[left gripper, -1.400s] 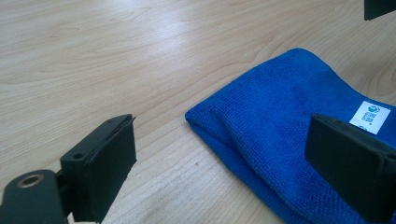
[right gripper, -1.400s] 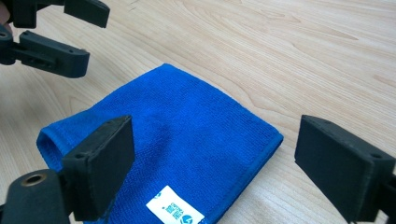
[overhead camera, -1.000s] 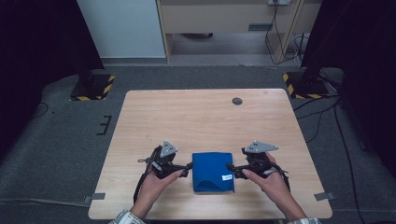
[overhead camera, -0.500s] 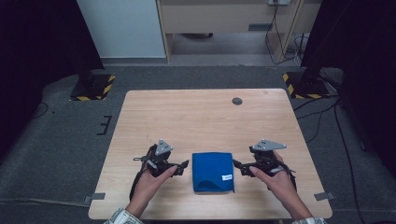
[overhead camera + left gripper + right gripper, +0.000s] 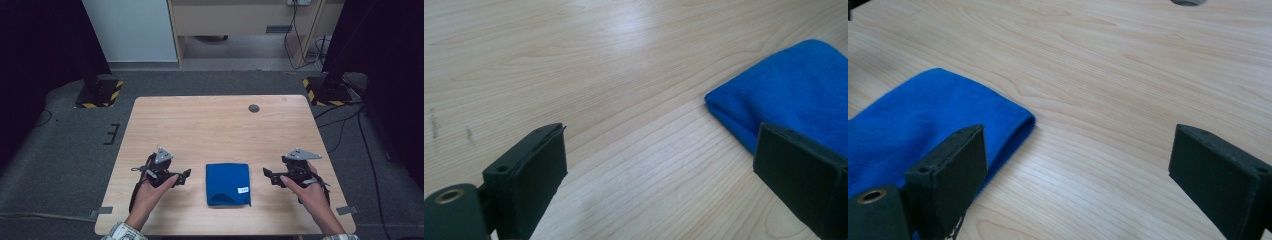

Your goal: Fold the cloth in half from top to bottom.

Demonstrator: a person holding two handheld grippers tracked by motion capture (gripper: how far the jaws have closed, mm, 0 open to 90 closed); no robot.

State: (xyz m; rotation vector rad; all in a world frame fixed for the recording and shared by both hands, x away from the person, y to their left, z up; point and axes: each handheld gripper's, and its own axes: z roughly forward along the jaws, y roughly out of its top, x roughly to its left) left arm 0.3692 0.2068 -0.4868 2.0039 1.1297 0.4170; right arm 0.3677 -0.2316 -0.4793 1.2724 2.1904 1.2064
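The blue cloth is lying folded into a neat rectangle near the front edge of the table, about midway between its front corners, with a small white tag near its front right corner. The left gripper and right gripper are hovering either side of it, jaws standing wide apart and holding nothing. It is looking soft, light and limp, so pinching a corner or the folded edge should suit best.
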